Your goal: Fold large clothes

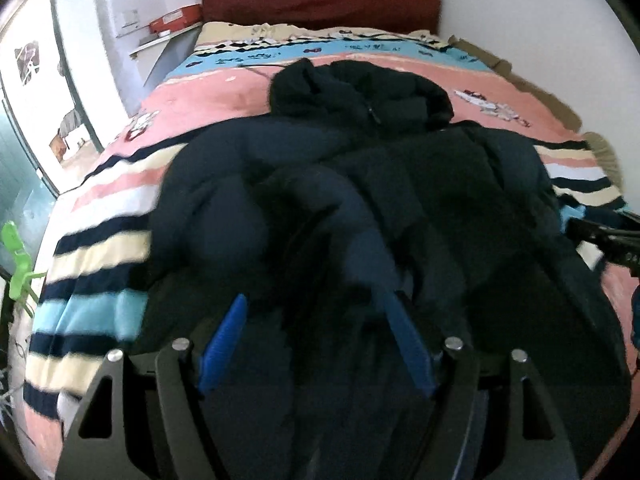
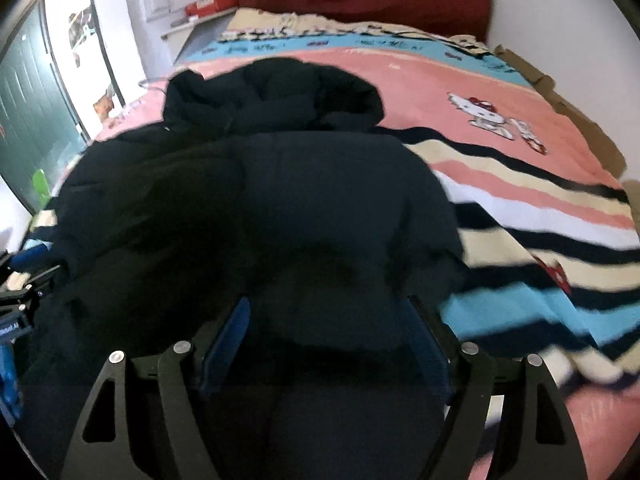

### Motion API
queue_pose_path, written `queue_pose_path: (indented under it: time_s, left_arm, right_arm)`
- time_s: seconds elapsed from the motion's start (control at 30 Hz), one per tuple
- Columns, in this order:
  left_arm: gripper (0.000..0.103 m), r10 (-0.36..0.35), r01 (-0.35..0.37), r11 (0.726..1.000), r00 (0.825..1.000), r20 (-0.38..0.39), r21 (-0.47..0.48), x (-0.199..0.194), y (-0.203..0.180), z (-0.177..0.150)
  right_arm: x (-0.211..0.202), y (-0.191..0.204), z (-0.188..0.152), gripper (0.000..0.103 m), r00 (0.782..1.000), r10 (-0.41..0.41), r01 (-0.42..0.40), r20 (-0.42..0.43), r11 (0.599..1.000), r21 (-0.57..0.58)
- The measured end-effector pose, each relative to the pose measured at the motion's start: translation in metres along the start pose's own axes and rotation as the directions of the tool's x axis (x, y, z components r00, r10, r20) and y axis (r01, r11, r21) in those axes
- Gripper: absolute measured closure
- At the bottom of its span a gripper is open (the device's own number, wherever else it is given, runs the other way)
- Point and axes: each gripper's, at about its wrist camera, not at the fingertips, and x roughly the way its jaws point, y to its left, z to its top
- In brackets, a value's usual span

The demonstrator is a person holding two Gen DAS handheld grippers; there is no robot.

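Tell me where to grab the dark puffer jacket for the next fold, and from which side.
Grip the jacket at its near hem, coming in low from the foot of the bed. It lies flat with the hood toward the headboard, and both open grippers, left and right, already straddle that edge.

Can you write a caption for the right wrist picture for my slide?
Open right gripper above a puffy dark navy hooded jacket on a striped pink cartoon bedspread.
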Motion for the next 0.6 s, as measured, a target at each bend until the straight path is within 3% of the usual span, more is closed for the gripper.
queue_pose_path:
  time_s: [0.2,0.33,0.47,0.6]
  left_arm:
    - [0.031,0.013,-0.014,0.998,1.0,-0.022,-0.06,-0.052,0.057,-0.053]
    - [0.031,-0.022,0.014,0.987,0.999,-0.049,-0.163,-0.075,0.098,-0.09]
    - [0.031,-0.083,0.061,0.961,0.994,-0.07,-0.269,-0.085,0.13,-0.129]
    - [0.031,-0.122,0.085,0.925,0.989,-0.078,-0.371,-0.087,0.15,-0.165]
  right_arm:
    - [-0.069,-0.029,-0.078,0.021,0.999,-0.033,0.033,-0.021,0.999,0.043]
    - [-0.098,-0.047,-0.135,0.018,0.997,-0.031,0.036,-0.066,0.996,0.081]
    - [-0.103,-0.067,-0.189,0.016,0.992,0.036,-0.014,-0.118,0.982,0.188]
    - [-0.093,-0.076,-0.22,0.015,0.982,0.137,-0.097,-0.13,0.956,0.276]
